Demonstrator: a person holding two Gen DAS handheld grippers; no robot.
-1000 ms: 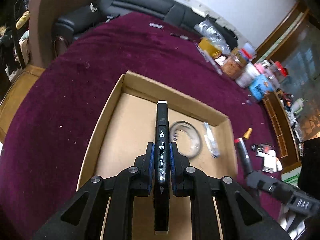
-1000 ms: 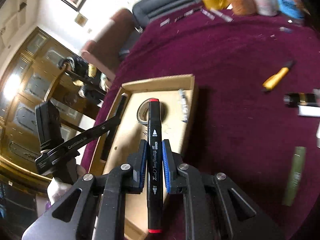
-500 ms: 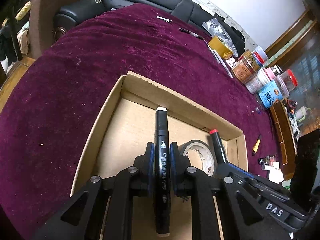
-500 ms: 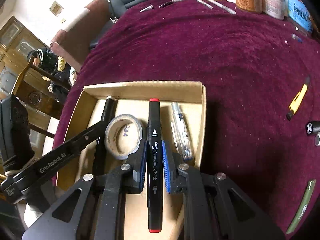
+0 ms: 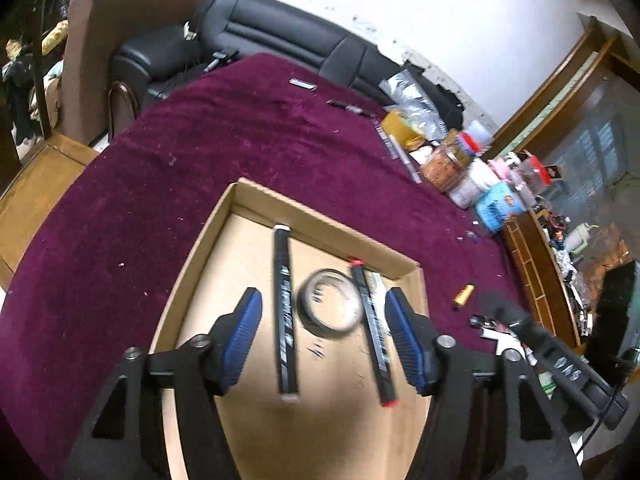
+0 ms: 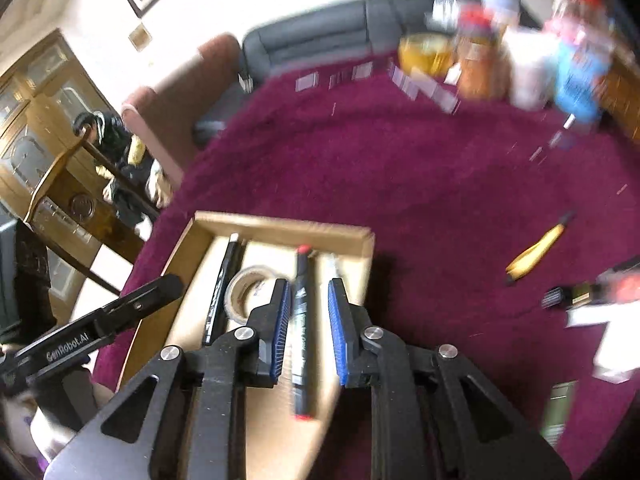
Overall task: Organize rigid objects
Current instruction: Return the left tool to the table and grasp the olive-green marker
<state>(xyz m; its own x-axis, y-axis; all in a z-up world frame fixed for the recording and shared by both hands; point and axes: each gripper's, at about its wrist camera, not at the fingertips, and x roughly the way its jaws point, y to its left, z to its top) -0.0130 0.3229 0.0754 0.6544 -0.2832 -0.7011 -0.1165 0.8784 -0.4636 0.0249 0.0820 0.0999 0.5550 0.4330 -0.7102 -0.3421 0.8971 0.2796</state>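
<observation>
- The left gripper [image 5: 322, 334], black with blue pads, sits at the lower centre of the left wrist view, jaws spread wide and holding nothing.
- Below it lies the shallow brown cardboard tray [image 5: 192, 264] on the maroon velvet tablecloth [image 5: 120, 200].
- In the tray, the black marker with a white cap [image 5: 285, 312] lies left of centre; the roll of clear tape [image 5: 330, 308] sits just beside it, at centre.
- The black marker with red caps [image 5: 372, 332] lies to the right of the tape, close against a clear pen [image 5: 378, 284] — contact between them is too blurred to judge.
- In the right wrist view, the right gripper [image 6: 307, 330] has its jaws apart — the red-capped marker shows between the pads, clear of both.
- A yellow utility knife [image 6: 536, 250] lies on the cloth at right of that frame, well apart from the tray.
</observation>
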